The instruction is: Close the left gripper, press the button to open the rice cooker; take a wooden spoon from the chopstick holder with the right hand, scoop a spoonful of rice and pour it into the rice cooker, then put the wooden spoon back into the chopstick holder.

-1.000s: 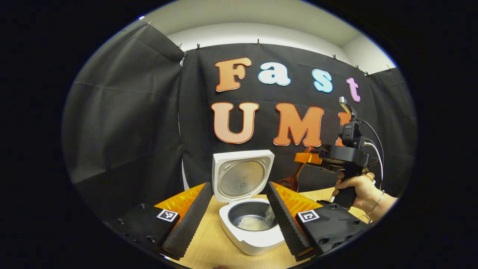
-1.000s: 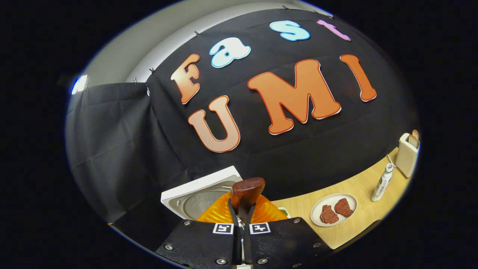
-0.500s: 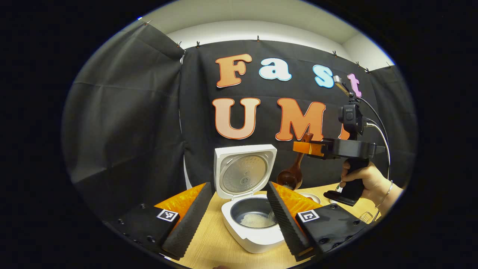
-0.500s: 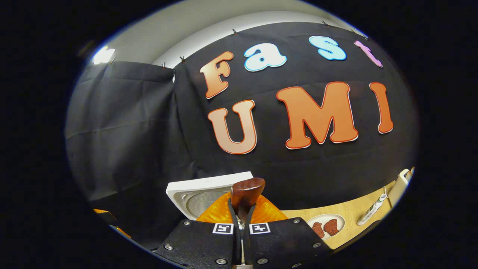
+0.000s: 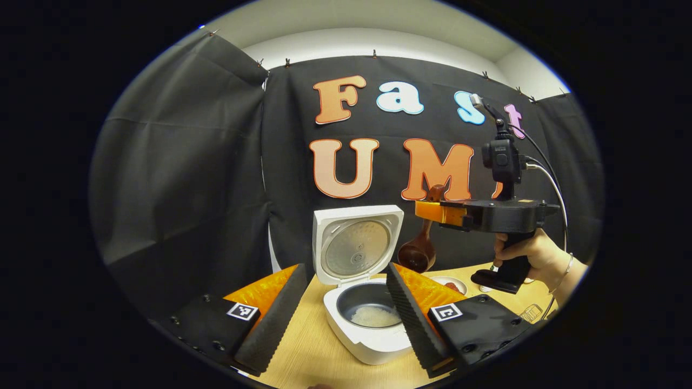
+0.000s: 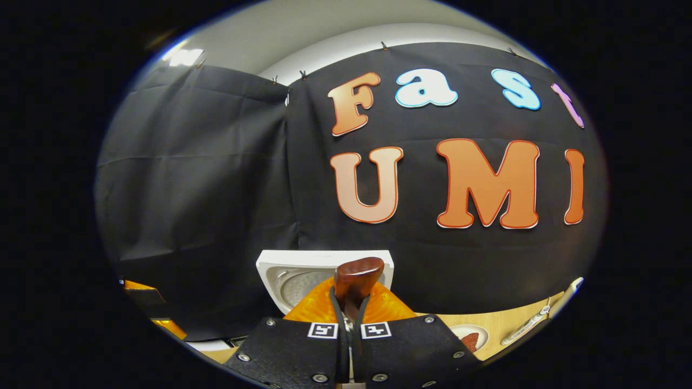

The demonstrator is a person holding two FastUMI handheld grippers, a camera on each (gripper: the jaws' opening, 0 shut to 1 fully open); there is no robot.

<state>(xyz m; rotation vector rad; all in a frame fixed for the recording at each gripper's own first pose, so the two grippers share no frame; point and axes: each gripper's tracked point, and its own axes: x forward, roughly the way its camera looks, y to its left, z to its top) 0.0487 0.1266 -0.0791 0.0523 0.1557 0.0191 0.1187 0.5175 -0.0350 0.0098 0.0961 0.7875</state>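
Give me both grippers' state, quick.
Left gripper: open, holding nothing, rice cooker ahead.
Right gripper: shut on the wooden spoon.

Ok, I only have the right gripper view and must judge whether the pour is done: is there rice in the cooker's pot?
Observer: Yes. The left gripper view shows a white heap of rice at the bottom of the open rice cooker.
Operator: Where is the spoon's bowl?
Observer: The wooden spoon hangs bowl down from the right claw, beside the raised lid; I cannot tell if it is empty.
Operator: And the left claw?
Observer: The left claw is open, one finger either side of the cooker.
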